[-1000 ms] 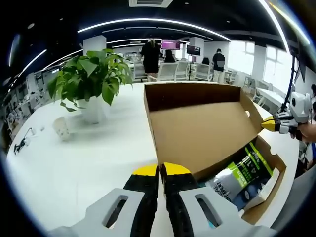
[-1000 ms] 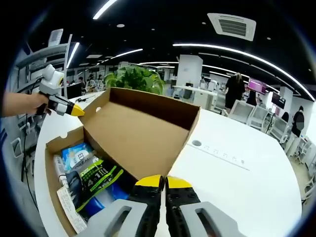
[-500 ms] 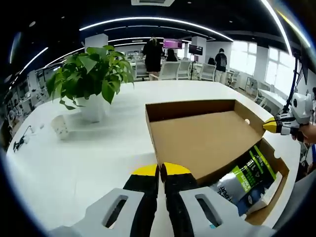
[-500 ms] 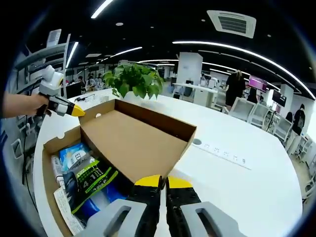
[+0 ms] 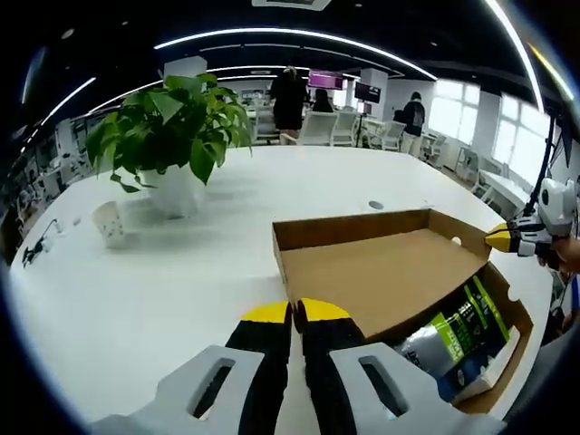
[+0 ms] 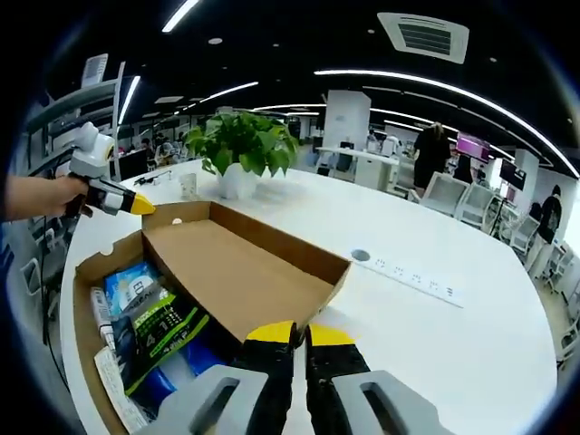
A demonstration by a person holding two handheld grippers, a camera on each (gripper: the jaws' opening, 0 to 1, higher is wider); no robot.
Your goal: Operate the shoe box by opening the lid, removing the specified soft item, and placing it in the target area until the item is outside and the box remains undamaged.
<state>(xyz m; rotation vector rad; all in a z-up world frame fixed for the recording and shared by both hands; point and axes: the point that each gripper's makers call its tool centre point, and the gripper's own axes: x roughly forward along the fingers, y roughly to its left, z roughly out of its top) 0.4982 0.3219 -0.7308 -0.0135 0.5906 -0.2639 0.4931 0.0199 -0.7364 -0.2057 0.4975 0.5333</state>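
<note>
Brown cardboard shoe box lid (image 5: 381,276) is lying folded back in the left gripper view, the left gripper (image 5: 294,313) pinching its corner on the white round table (image 5: 136,299). In the right gripper view, the right gripper (image 6: 294,333) is clamping the lid's opposite corner, packaged soft items (image 6: 159,331) sitting inside the open cardboard box (image 6: 86,272).

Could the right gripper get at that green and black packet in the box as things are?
Probably yes. The lid is folded well back, leaving the packet uncovered from above, but the right gripper has its jaws closed at the lid's edge.
</note>
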